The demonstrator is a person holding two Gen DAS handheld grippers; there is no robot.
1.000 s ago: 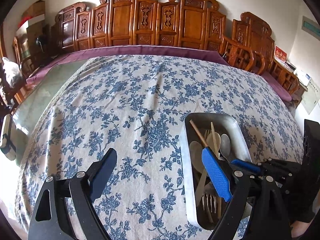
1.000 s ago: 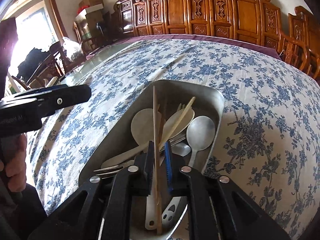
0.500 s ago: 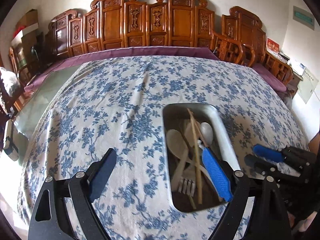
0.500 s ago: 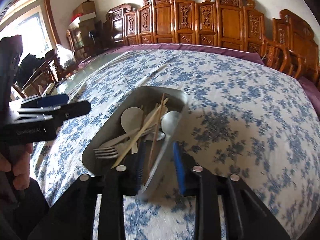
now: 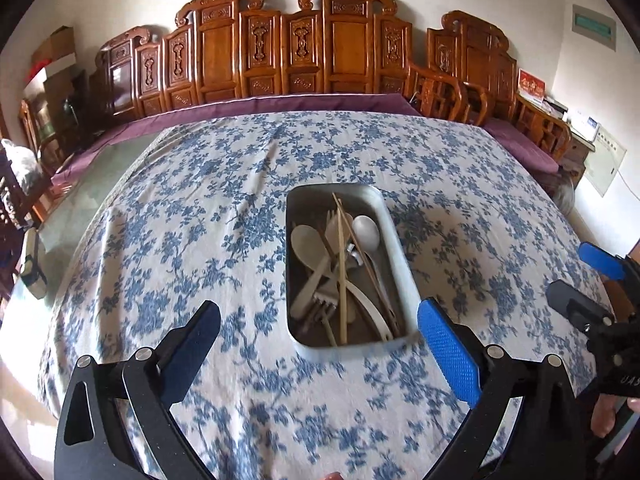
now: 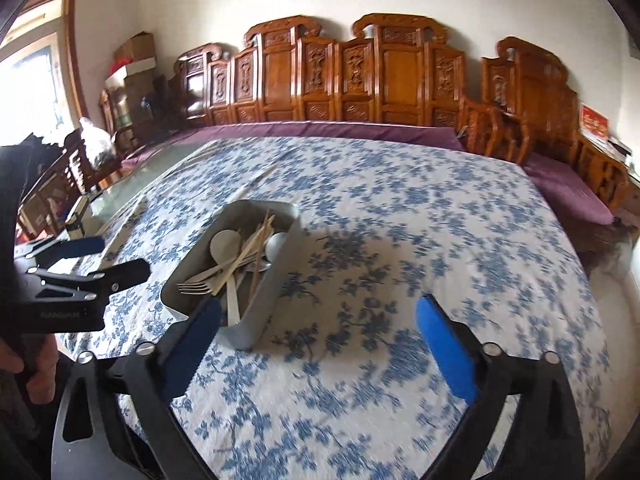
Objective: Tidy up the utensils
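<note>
The rectangular grey metal tray (image 5: pixel 400 256) sits on my table's blue-flowered white cloth (image 5: pixel 200 240), holding pale wooden spoons (image 5: pixel 304 240), a metal spoon (image 5: pixel 366 232), forks (image 6: pixel 196 288) and wooden chopsticks (image 5: pixel 342 264) in a loose heap. My left tongs (image 5: pixel 320 320) have just been opening and hover wide and empty before the tray's near end; my right tongs (image 6: pixel 320 312) have likewise just sprung wide, empty, the tray at their left finger
</note>
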